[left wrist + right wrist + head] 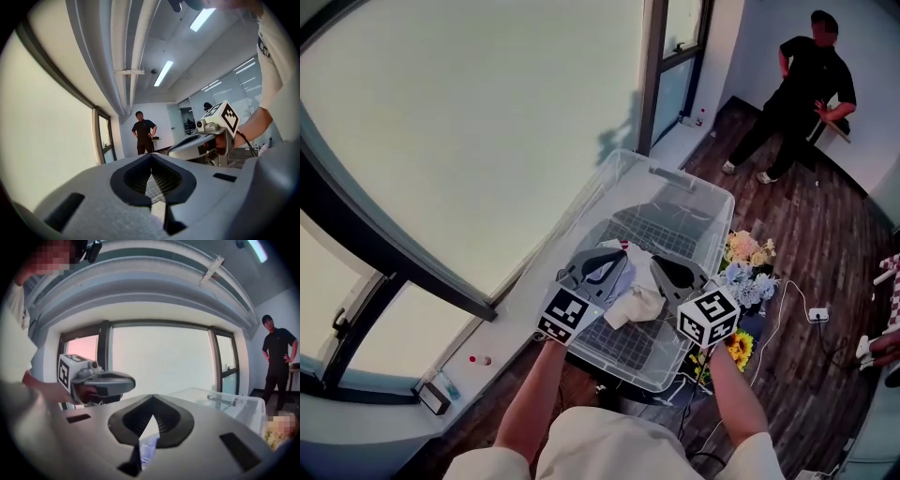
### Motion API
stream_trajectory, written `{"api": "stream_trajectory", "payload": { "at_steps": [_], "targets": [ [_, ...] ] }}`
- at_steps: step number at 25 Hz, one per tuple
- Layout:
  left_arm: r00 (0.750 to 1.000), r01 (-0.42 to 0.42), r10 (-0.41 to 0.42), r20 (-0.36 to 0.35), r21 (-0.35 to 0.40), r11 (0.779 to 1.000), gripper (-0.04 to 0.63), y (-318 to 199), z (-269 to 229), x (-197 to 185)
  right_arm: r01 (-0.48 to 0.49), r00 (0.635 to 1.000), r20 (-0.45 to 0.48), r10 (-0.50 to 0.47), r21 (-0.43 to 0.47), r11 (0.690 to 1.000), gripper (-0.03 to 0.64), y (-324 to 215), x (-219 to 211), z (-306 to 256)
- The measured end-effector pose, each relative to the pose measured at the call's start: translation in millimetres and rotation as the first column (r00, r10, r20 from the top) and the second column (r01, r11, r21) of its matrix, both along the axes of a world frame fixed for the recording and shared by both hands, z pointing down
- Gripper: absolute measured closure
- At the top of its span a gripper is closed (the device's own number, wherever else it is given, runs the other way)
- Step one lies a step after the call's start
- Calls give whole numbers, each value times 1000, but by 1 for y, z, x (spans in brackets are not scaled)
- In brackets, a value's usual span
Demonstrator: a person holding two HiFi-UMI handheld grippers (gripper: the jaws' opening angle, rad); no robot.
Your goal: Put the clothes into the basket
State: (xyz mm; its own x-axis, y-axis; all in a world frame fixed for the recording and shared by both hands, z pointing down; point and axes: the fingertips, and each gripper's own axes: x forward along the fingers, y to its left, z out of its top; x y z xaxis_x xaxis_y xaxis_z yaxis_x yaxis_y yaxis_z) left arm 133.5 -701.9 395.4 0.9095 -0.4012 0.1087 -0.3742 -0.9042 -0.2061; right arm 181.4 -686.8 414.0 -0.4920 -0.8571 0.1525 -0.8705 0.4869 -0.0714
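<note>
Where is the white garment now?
In the head view, the white garment hangs at centre between the left gripper and the right gripper, over the clear basket.

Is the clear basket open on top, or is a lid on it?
Open. In the head view the clear basket has a bare rim, and its gridded floor shows beside the white garment.

Dark wood floor [825, 246] (planked) carries flowers [748, 251] and a white adapter [817, 315].

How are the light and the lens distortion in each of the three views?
Head view: the window is blown out white, its frames curve. Left gripper view: ceiling lights glare, dark corners. Right gripper view: window overexposed too, the garment under the jaws dim.
</note>
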Motion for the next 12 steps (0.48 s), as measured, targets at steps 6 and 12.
{"api": "stream_trajectory", "payload": {
  "at_steps": [6, 12],
  "targets": [
    [1000, 3, -3, 9, -21, 1000, 580, 8, 7, -3, 0, 999, 40, 1, -5, 1000, 603, 18, 7, -7],
    [1000, 3, -3, 15, -29, 1000, 580, 8, 15, -9, 10, 999, 32, -10, -15, 1000, 603, 12, -4, 0]
  ]
}}
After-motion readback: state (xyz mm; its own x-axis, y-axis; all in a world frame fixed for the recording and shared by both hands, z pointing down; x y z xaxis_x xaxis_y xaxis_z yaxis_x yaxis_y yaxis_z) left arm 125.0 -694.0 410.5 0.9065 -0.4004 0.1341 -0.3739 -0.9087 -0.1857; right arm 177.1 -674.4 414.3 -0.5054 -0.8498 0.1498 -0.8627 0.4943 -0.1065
